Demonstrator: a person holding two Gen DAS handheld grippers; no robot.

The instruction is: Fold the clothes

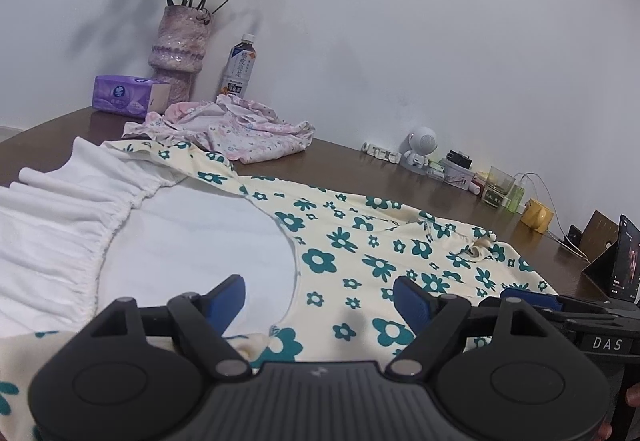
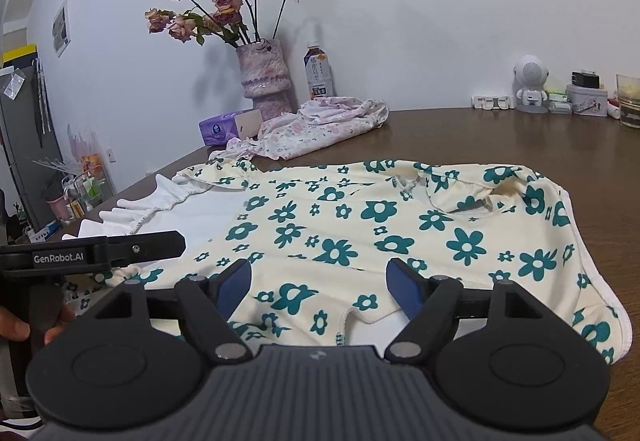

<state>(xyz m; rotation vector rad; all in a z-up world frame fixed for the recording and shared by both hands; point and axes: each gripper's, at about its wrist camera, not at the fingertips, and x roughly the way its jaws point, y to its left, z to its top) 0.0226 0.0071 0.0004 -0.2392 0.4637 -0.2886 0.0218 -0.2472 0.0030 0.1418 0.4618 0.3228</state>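
Note:
A cream dress with teal flowers [image 1: 360, 241] [image 2: 360, 225] lies spread flat on the brown table [image 2: 520, 137]. Its white ruffled part [image 1: 60, 221] [image 2: 152, 205] lies at the left. My left gripper [image 1: 320, 295] hovers open low over the dress, where the white panel meets the flowered cloth. My right gripper [image 2: 320, 283] is open too, just above the near hem. The cloth lies under both pairs of blue pads [image 2: 404, 289], and none of them presses it. The left tool's black arm [image 2: 120, 247] shows at the left of the right wrist view.
A crumpled pink floral garment [image 2: 320, 125] lies behind the dress. Along the wall stand a vase of dried roses [image 2: 264, 81], a purple tissue pack [image 2: 224, 129], a bottle [image 2: 318, 71], a white robot figure [image 2: 530, 85], tins and a glass [image 2: 628, 101]. A tablet [image 1: 626, 261] stands at the right.

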